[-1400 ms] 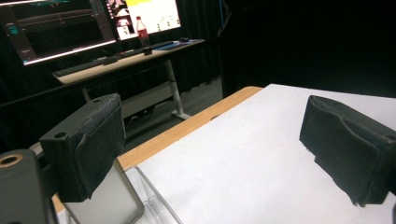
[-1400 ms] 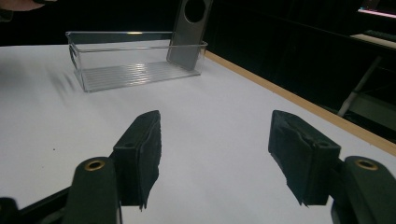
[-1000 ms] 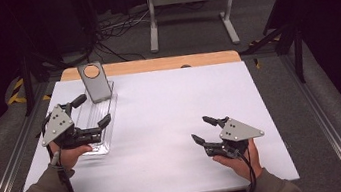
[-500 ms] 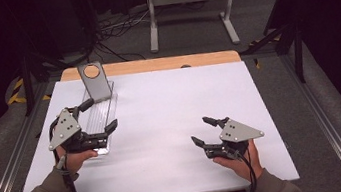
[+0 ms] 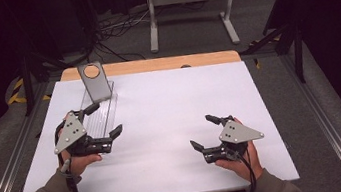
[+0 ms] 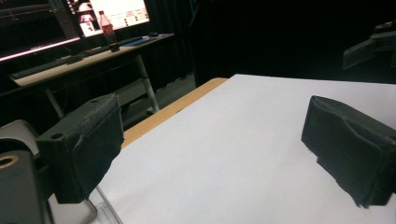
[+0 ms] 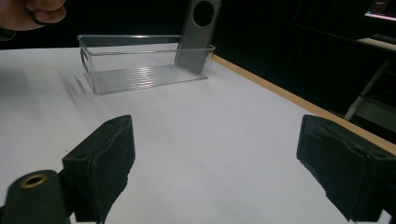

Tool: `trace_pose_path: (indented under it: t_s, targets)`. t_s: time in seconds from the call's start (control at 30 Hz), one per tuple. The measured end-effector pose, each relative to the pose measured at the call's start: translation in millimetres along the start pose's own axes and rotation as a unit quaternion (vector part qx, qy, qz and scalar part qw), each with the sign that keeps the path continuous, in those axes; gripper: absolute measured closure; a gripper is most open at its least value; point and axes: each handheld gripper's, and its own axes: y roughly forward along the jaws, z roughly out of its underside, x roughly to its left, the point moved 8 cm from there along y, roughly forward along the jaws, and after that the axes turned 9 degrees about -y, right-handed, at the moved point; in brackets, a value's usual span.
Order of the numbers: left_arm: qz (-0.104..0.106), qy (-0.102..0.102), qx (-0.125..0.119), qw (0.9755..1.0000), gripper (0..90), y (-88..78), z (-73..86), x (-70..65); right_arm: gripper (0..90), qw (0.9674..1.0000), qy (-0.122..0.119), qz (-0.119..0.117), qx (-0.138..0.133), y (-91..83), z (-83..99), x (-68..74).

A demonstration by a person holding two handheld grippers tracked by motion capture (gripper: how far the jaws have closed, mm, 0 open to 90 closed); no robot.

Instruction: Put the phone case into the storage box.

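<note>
A clear plastic tray (image 5: pixel 101 111) lies at the table's left, and a grey plate with a round hole (image 5: pixel 94 80) leans upright at its far end. My left gripper (image 5: pixel 106 118) hangs over the tray's near end, open, with only white table between its pads (image 6: pixel 210 154). My right gripper (image 5: pixel 202 132) rests near the front right, pointing toward the tray (image 7: pixel 144 65) and the grey plate (image 7: pixel 198 35). Its jaws have just been opening and stand wide apart (image 7: pixel 215 172), with nothing between them.
The white table top (image 5: pixel 170 111) has a wooden strip (image 5: pixel 154 64) along its far edge. Metal rails run along both sides. A stand and cables sit on the floor beyond. The left hand (image 7: pixel 37 11) appears at the right gripper view's top left.
My left gripper has drifted slightly right and toward the near edge over the tray. The right gripper's jaws have spread a little wider; that hand has stayed put.
</note>
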Motion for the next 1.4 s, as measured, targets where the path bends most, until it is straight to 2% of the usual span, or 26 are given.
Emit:
trace_pose_path:
  t_s: [0.13,0.47,0.73,0.93,1.1,1.27,1.4]
  targets:
    - [0.005,0.006,0.002,1.0,4.7,0.4,1.9,-4.6,9.4,1.0,-0.002,-0.003,-0.002,-0.5,-1.0,1.2]
    - [0.02,0.011,0.008,0.9997,3.3,0.6,6.1,-18.0,10.4,0.9999,-0.008,-0.003,0.007,0.3,0.1,7.3]
    - [0.019,0.017,0.012,0.9996,3.4,-0.1,11.9,-24.1,10.7,0.9999,-0.01,0.0,0.01,-1.7,0.6,8.3]
    - [0.019,0.013,0.017,0.9996,4.2,0.4,17.0,-27.7,10.8,0.9999,-0.011,0.003,0.012,-4.2,1.3,8.0]
    - [0.02,0.018,0.023,0.9994,4.5,0.2,22.5,-30.0,10.7,0.9999,-0.009,0.005,0.013,-8.2,3.1,8.6]
    - [0.022,0.007,0.035,0.9991,4.5,1.6,32.8,-34.3,10.8,0.9997,-0.013,0.005,0.019,-10.0,7.7,10.6]
    - [0.025,0.007,0.041,0.9988,4.5,1.0,38.6,-38.9,10.8,0.9996,-0.016,0.004,0.024,-10.9,10.9,11.9]
